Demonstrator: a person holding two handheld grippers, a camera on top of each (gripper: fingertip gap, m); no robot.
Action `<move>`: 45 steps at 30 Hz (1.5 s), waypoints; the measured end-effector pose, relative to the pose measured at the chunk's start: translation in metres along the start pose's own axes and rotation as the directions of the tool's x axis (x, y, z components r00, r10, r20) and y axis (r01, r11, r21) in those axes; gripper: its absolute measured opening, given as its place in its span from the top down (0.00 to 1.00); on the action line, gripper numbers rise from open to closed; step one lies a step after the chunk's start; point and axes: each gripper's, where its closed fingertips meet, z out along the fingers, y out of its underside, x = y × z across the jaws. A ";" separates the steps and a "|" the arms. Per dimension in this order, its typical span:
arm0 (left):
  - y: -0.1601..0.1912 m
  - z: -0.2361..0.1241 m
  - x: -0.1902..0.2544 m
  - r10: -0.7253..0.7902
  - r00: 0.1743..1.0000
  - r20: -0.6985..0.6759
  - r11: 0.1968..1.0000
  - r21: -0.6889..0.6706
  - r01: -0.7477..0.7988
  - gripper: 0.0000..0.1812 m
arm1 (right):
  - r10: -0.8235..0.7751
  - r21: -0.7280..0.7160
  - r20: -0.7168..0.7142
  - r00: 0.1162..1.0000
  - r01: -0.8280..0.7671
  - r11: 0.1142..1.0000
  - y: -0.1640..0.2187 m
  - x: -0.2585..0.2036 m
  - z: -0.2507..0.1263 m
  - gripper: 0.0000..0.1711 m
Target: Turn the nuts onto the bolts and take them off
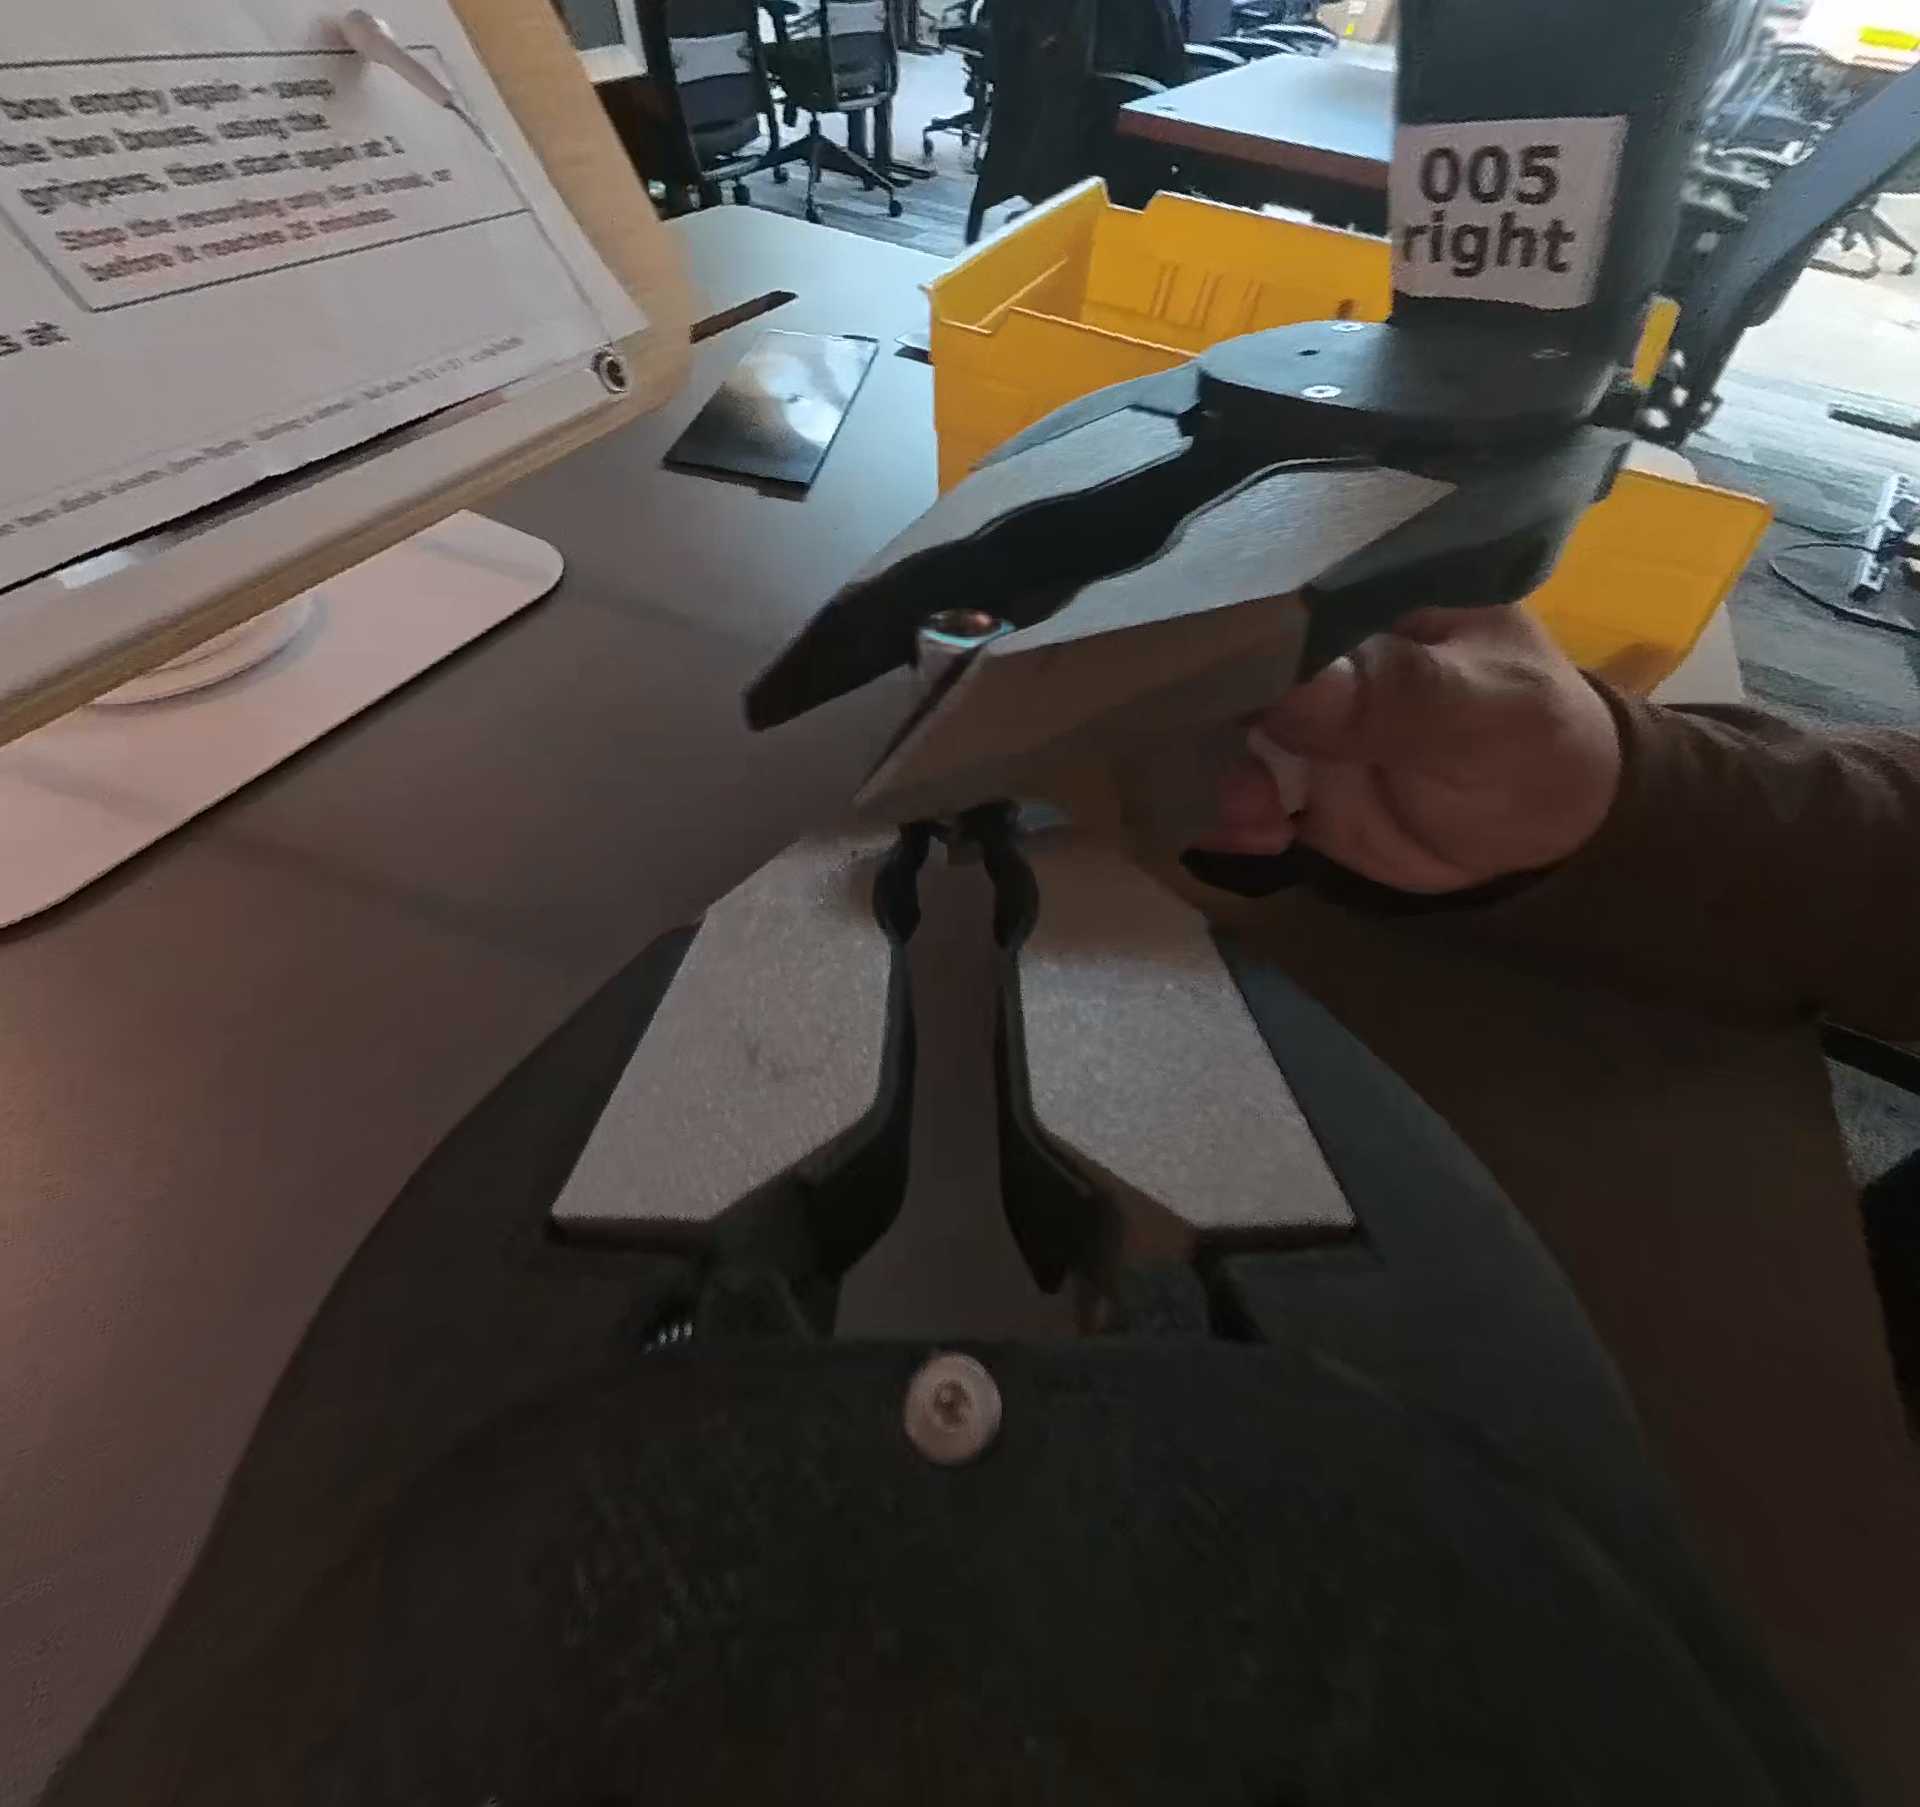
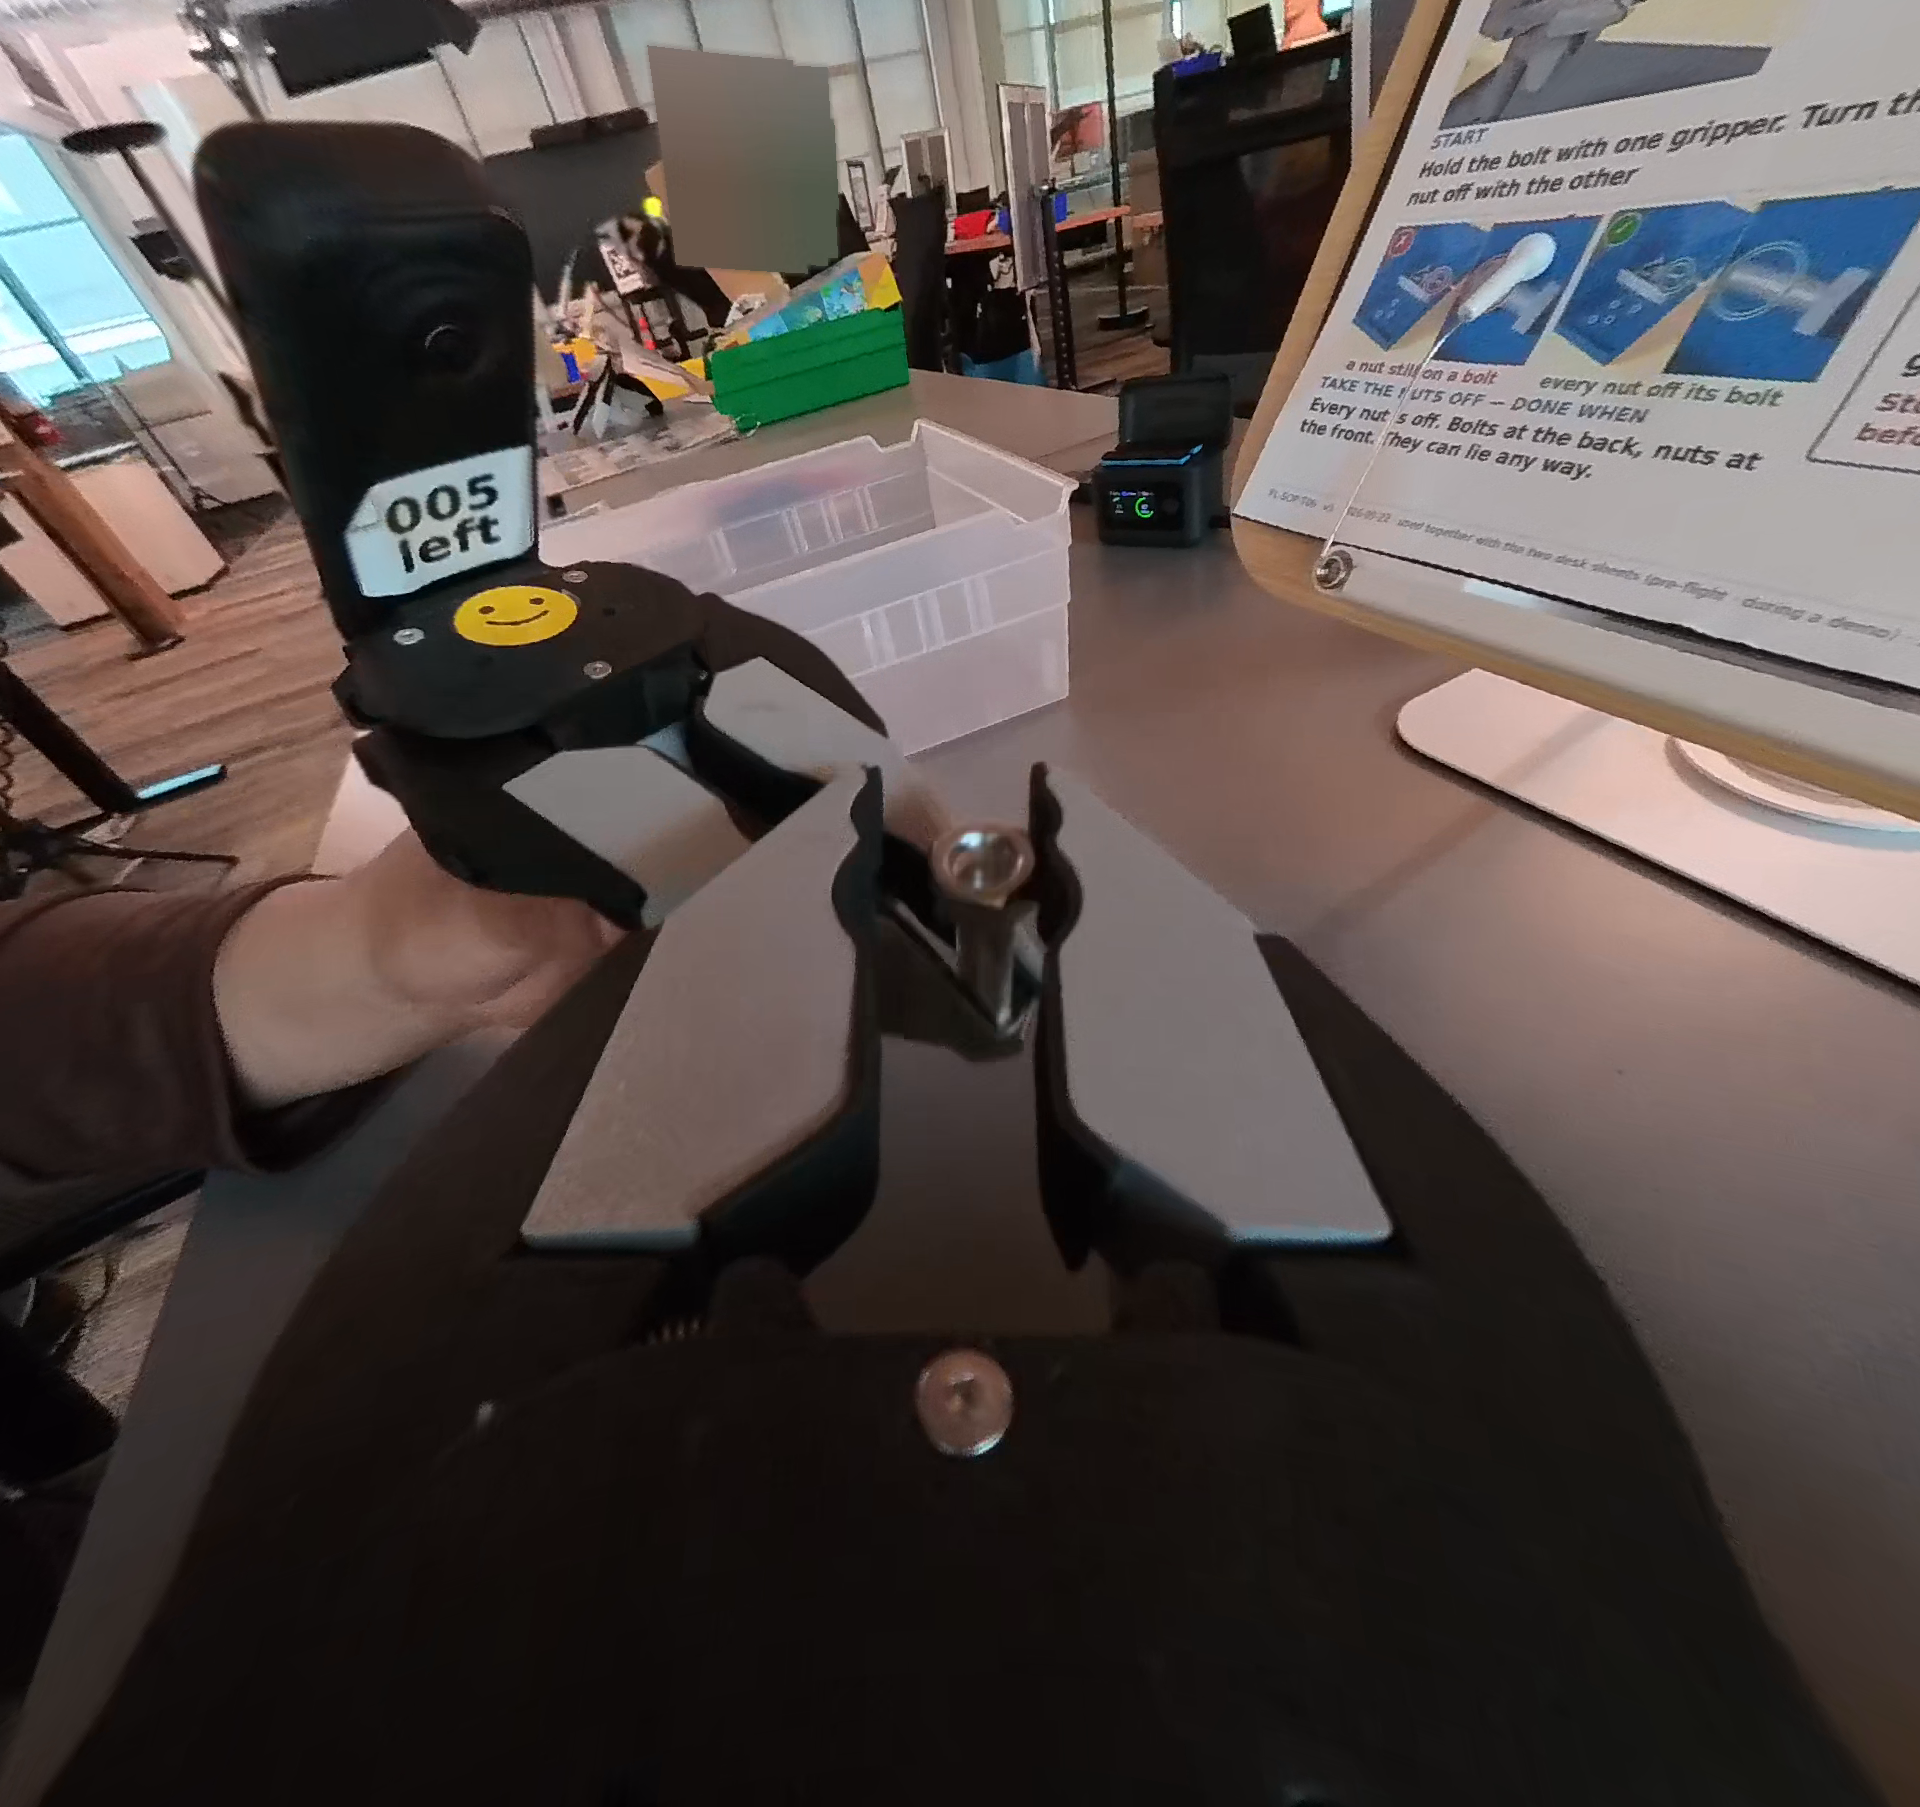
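My right gripper (image 2: 956,848) is shut on the head end of a silver bolt (image 2: 985,910) that stands about upright between its fingertips. In the left wrist view the right gripper (image 1: 883,708) comes in from the right, just above the left one, with the bolt's head (image 1: 961,630) in its jaws. My left gripper (image 1: 956,848) is shut on the bolt's lower end, where a nut (image 2: 1023,968) seems to sit; the right gripper's fingers mostly hide it. In the right wrist view the left gripper (image 2: 966,1014) reaches in from the left, under my right fingers. Both are held above the grey table (image 1: 416,822).
A yellow bin (image 1: 1091,344) stands behind the right gripper. A clear plastic bin (image 2: 904,573) stands behind the left gripper. An instruction sheet on a stand (image 2: 1610,303) is close by, also in the left wrist view (image 1: 260,199). A black slab (image 1: 774,417) and a small black device (image 2: 1148,500) lie on the table. Spacing between my two grippers at the tips: around 4 cm.
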 end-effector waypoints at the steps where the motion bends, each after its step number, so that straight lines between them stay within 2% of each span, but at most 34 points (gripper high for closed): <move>1: 0.001 0.001 0.003 0.011 1.000 -0.005 1.000 -0.006 -0.011 0.96 | -0.001 -0.002 0.002 1.000 0.001 1.000 0.000 -0.001 0.001 0.86; 5: 0.001 0.002 0.005 0.029 1.000 -0.001 1.000 -0.008 -0.029 0.95 | -0.009 -0.007 -0.009 1.000 0.009 1.000 0.001 0.001 0.000 0.88; 12: -0.005 -0.004 -0.004 0.002 1.000 0.017 1.000 0.024 -0.002 0.95 | 0.010 0.006 -0.029 1.000 -0.009 1.000 -0.002 0.006 -0.002 0.82; 21: -0.002 -0.015 -0.032 -0.028 0.991 0.129 1.000 0.016 0.026 0.96 | 0.023 0.037 -0.046 0.999 -0.021 0.999 -0.009 0.012 -0.010 0.84; 30: -0.001 -0.001 -0.001 0.016 1.000 0.011 1.000 0.004 -0.016 0.96 | -0.017 0.013 -0.032 0.999 0.018 1.000 -0.002 0.001 0.003 0.84; 37: -0.001 0.000 0.002 0.006 1.000 -0.009 1.000 0.009 -0.005 0.95 | -0.004 0.015 -0.041 0.999 0.004 1.000 -0.003 0.005 0.003 0.91; 45: -0.001 0.001 0.004 -0.067 0.995 -0.078 0.998 0.012 0.068 0.95 | 0.114 0.031 0.014 0.993 -0.115 0.993 -0.003 0.010 0.002 0.91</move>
